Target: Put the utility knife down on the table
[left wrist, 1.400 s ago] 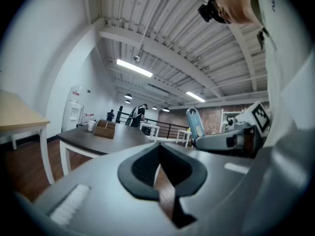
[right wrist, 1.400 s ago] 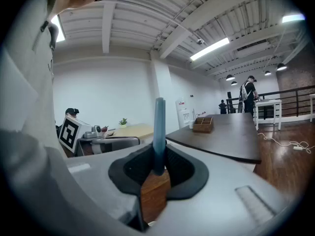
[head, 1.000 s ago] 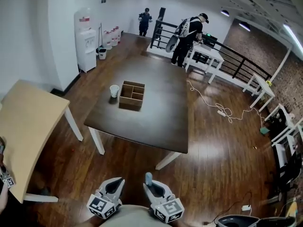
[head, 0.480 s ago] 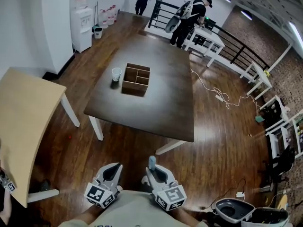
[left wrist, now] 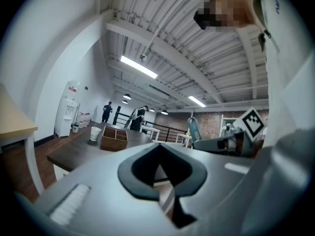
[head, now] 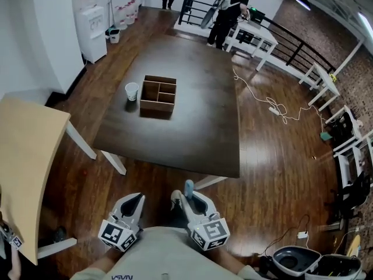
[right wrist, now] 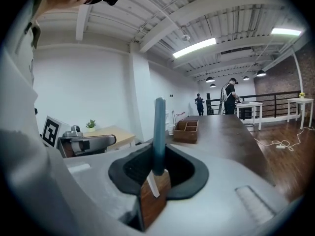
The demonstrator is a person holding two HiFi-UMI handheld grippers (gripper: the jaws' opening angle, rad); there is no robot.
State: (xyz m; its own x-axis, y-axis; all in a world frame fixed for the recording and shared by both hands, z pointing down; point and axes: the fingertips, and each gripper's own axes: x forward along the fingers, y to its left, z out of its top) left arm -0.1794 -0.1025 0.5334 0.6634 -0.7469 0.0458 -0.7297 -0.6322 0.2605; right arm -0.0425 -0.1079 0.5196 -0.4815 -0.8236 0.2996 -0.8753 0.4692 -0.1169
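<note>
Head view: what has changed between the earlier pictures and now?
Both grippers have come nearer to the near edge of the dark table, as the person walks toward it. Nothing was taken or let go: the right gripper still holds the utility knife, and the left gripper stays empty. The wooden box and paper cup stand as before.

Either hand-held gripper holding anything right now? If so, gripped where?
Right hand-held gripper clamps the utility knife at one end; the rest of its blue body sticks up past the jaws. Left hand-held gripper is shut and empty.
</note>
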